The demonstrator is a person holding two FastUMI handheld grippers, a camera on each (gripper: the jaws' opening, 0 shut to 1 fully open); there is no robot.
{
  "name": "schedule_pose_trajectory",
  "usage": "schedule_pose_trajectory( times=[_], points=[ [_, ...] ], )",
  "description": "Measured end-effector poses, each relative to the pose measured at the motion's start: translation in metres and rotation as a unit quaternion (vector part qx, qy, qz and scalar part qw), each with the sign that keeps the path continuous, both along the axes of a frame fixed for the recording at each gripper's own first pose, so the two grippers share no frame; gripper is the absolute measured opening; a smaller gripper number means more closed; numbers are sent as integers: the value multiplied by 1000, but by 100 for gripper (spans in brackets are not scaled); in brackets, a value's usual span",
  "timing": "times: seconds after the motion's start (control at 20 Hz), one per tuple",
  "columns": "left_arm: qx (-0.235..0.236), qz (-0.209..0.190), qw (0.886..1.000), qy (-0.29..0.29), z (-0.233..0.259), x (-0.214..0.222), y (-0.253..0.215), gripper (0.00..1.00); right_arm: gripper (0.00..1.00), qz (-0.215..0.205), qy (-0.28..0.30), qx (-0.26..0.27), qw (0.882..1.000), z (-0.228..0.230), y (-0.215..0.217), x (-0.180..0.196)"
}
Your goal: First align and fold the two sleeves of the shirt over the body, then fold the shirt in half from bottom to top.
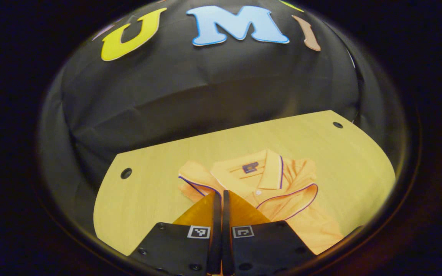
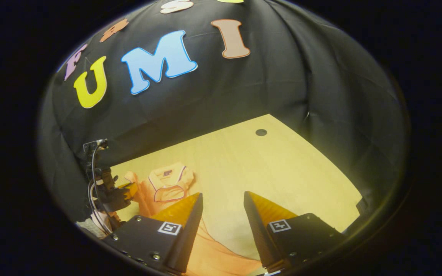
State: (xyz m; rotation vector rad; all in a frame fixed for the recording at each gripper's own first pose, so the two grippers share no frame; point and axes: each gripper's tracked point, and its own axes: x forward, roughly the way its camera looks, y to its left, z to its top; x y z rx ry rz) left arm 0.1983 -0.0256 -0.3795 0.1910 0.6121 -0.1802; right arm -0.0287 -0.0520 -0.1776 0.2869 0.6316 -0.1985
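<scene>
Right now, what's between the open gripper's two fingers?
In the right gripper view, the right hand-held gripper is open. Between its fingers lie bare wooden table and, nearer the camera, part of the orange shirt.

1. Left gripper view: the shirt (image 1: 267,188) lies flat on the table (image 1: 148,199), right of frame centre, collar toward the far edge.
2. Both sleeves are folded over the body.
3. The left gripper (image 1: 221,197), at bottom centre, has its tips over the shirt's near left part.
4. Right gripper view: the shirt sits at lower left, its hem running toward the bottom edge.
5. The right gripper (image 2: 223,199) stands at bottom centre, the hem between its fingers.
</scene>
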Motion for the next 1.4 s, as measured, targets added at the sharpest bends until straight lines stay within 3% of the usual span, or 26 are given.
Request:
schedule_pose_trajectory(
  times=[0.2, 0.25, 0.35, 0.45, 0.7, 1.0, 1.15, 1.3, 1.4],
  points=[
    [0, -59, 998, 24, -11, -14, -47, 9, 68, -15, 1, 8, 1000, -4, -13, -11],
    [-11, -68, 997, 33, -14, -17, -61, 17, 68, -18, 2, 12, 1000, -6, -17, -13],
    [-15, -75, 997, 32, -12, -20, -70, 51, 68, -23, 3, 17, 1000, -10, -22, -15],
    [-15, -76, 997, 28, -6, -21, -73, 67, 68, -26, 4, 23, 999, -12, -27, -17],
    [-30, -58, 997, 29, 2, -32, -69, 67, 68, -15, 11, 26, 999, -21, -30, -14],
    [-43, -26, 998, 43, 3, -83, -28, 66, 68, 35, 37, 23, 998, -46, -18, -22],
    [-51, -5, 997, 55, -3, -119, -5, 72, 68, 67, 53, 24, 996, -61, -8, -36],
    [-40, 15, 997, 62, -9, -155, 24, 84, 68, 103, 72, 19, 992, -78, 1, -48],
    [-33, 23, 997, 69, -12, -179, 36, 84, 68, 126, 85, 15, 988, -92, 8, -52]
  ],
)
